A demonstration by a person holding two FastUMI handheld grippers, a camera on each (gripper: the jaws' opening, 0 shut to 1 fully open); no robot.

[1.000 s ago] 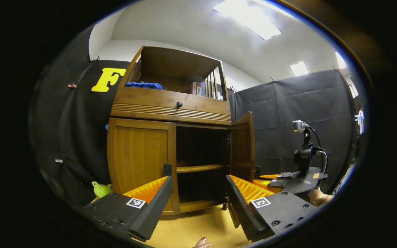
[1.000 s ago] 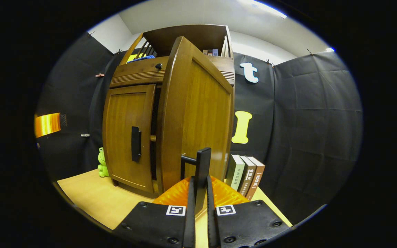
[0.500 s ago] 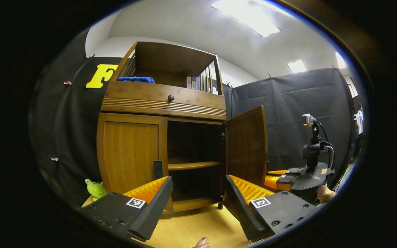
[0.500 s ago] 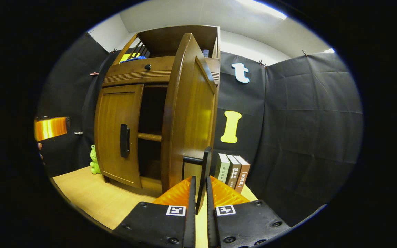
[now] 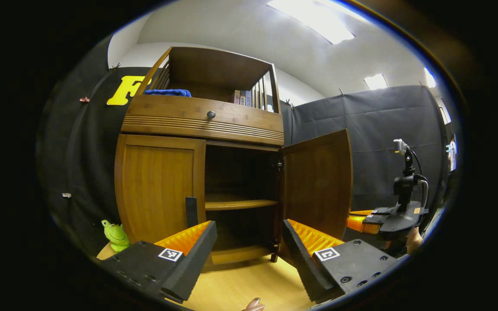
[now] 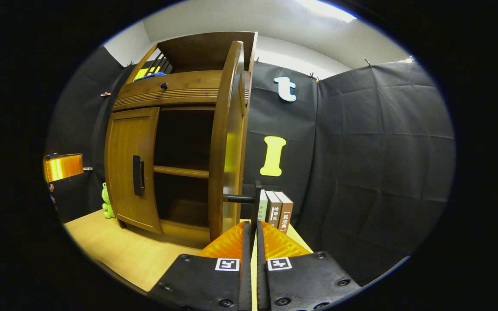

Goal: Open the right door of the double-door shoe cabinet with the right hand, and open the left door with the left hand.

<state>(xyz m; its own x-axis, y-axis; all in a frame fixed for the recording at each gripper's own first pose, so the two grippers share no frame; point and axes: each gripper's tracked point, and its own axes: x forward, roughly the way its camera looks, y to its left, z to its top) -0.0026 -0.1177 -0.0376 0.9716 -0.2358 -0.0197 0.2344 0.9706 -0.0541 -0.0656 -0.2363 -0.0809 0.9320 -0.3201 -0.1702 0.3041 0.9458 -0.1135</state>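
A wooden cabinet [image 5: 201,172] stands on a yellow table [image 5: 249,280] before black cloth. In the left gripper view, the left gripper [image 5: 249,242] has its jaws wide apart, near the closed left door [image 5: 158,185]; the right door [image 5: 318,181] stands open. In the right gripper view, the right gripper [image 6: 252,235] is clenched on the right door's handle [image 6: 255,203], beside three books [image 6: 275,209].

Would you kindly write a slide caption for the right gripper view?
Right gripper shut on the right door's handle, the right door swung wide; the left door remains closed.
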